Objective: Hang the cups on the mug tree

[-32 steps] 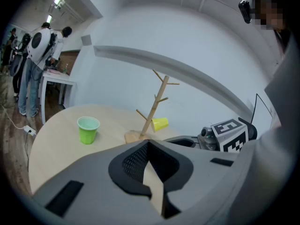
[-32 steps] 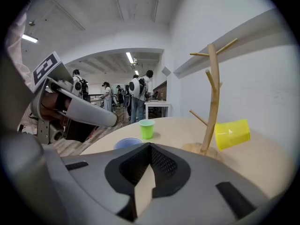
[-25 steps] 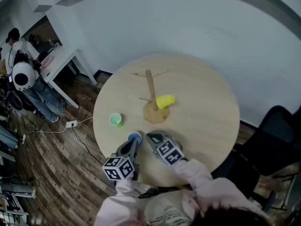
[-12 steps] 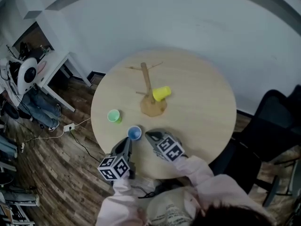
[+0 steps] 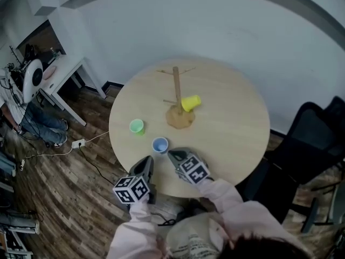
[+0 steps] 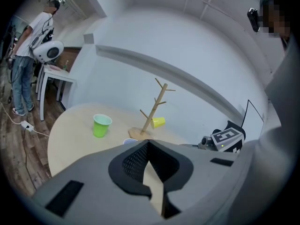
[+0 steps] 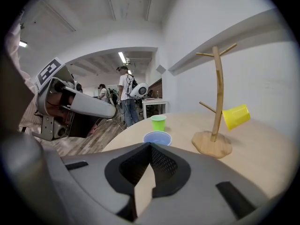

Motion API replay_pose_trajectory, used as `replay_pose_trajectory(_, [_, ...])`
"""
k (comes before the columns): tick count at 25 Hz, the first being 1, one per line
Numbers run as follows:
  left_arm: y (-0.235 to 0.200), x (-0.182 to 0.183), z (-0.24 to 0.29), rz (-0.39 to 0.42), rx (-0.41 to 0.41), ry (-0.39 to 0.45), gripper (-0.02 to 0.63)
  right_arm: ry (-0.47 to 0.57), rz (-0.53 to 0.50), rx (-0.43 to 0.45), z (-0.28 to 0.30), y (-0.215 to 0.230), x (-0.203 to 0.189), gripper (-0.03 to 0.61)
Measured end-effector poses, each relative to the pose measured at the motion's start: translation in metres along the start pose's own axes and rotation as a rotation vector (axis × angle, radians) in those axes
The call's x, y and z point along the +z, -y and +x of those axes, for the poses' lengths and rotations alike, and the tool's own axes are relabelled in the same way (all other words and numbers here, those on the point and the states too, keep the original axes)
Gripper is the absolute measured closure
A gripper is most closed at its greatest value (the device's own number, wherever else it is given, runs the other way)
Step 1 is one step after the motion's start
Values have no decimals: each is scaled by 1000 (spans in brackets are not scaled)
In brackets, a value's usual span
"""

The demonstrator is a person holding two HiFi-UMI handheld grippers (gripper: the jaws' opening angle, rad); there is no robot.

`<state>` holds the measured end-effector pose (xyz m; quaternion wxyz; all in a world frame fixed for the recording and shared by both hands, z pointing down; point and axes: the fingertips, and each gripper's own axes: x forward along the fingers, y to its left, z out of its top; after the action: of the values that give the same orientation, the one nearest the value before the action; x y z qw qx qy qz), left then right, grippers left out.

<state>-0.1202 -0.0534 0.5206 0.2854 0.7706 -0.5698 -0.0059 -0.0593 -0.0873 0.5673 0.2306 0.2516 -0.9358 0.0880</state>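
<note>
Left claw [image 5: 147, 161], right claw [image 5: 172, 155] closed empty, one mug tree [image 5: 176, 88], three cups [image 5: 159, 144], yellow cup [image 5: 191, 102] hung

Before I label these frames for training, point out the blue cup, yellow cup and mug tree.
blue cup [image 5: 159, 144], head view, open mouth
yellow cup [image 5: 191, 102], head view, side wall
mug tree [image 5: 177, 88], head view, upright stem

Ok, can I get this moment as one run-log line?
yellow cup: hung on mug tree | green cup, blue cup: upright on table | left gripper: shut, empty | right gripper: shut, empty
</note>
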Motion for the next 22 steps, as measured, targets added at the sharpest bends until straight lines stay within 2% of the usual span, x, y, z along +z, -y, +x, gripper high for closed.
replay_pose_trajectory(4, [-1, -6, -10, -51, -17, 12, 609, -15, 10, -40, -1, -3, -3, 575])
replay_pose_trajectory(10, [1, -20, -15, -26, -26, -22, 609, 13, 20, -83, 10, 6, -11, 566])
replay_pose_trajectory(22, [-3, -32, -4, -79, -3, -35, 609, -33, 50, -45, 20, 5, -22, 550])
